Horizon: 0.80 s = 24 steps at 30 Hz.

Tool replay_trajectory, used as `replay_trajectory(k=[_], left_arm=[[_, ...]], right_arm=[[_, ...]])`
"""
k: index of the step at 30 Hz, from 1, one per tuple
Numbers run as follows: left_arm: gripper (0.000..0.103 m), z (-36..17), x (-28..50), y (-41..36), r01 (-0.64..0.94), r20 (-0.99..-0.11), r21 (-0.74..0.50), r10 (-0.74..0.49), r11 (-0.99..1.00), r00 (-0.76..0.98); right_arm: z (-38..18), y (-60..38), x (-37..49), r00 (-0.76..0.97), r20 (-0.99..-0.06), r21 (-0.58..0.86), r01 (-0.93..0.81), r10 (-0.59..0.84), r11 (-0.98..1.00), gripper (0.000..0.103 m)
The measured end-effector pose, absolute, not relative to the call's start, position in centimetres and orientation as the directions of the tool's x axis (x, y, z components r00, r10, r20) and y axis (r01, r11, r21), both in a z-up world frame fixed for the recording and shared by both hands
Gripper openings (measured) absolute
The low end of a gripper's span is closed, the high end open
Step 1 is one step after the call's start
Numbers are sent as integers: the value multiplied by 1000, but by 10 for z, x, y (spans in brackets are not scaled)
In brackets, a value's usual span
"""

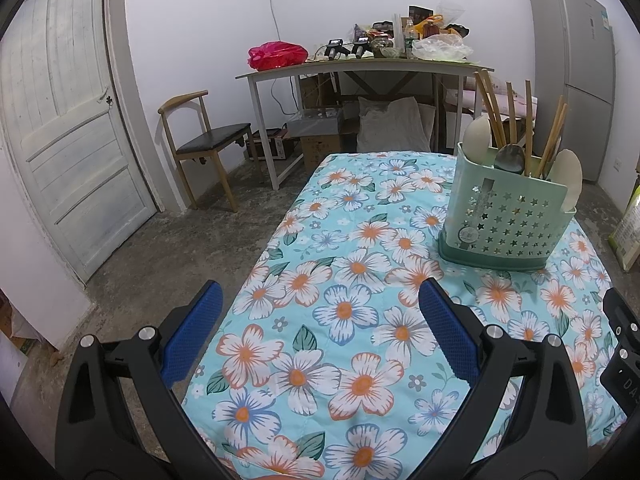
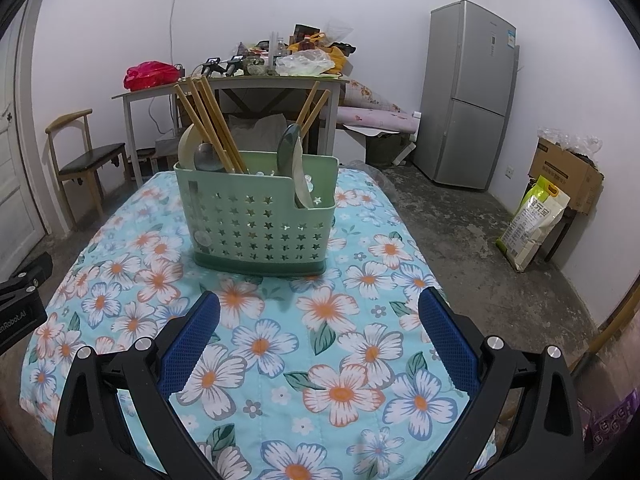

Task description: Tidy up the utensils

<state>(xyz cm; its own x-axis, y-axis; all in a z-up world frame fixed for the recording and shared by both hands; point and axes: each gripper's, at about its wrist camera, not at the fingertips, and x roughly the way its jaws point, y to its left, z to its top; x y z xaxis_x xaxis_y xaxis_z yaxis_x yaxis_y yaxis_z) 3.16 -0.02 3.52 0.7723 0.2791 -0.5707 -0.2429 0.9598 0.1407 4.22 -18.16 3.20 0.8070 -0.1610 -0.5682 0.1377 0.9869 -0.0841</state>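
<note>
A green utensil holder point(image 2: 256, 216) with star holes stands upright on the floral tablecloth point(image 2: 280, 360). It holds several wooden chopsticks point(image 2: 212, 124), pale spoons point(image 2: 302, 180) and a dark spoon point(image 2: 208, 158). In the left wrist view the holder point(image 1: 508, 220) is at the right with chopsticks point(image 1: 494, 114) and spoons point(image 1: 476, 136) in it. My left gripper point(image 1: 320, 328) is open and empty, above the table's left front. My right gripper point(image 2: 320, 328) is open and empty, in front of the holder and apart from it.
A cluttered side table point(image 1: 360, 68) and a wooden chair point(image 1: 204, 140) stand at the back wall. A door point(image 1: 60, 120) is at the left. A grey fridge point(image 2: 468, 92), a cardboard box point(image 2: 568, 172) and a yellow-green bag point(image 2: 532, 224) are at the right.
</note>
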Motion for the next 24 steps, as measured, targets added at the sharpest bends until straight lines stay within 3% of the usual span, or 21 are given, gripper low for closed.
replay_trajectory(k=[24], left_arm=[[95,35,31,0,-242,-572,139,277,960,772]], right_arm=[[32,-179,43,806,-571,-80,136,-158,987,96]])
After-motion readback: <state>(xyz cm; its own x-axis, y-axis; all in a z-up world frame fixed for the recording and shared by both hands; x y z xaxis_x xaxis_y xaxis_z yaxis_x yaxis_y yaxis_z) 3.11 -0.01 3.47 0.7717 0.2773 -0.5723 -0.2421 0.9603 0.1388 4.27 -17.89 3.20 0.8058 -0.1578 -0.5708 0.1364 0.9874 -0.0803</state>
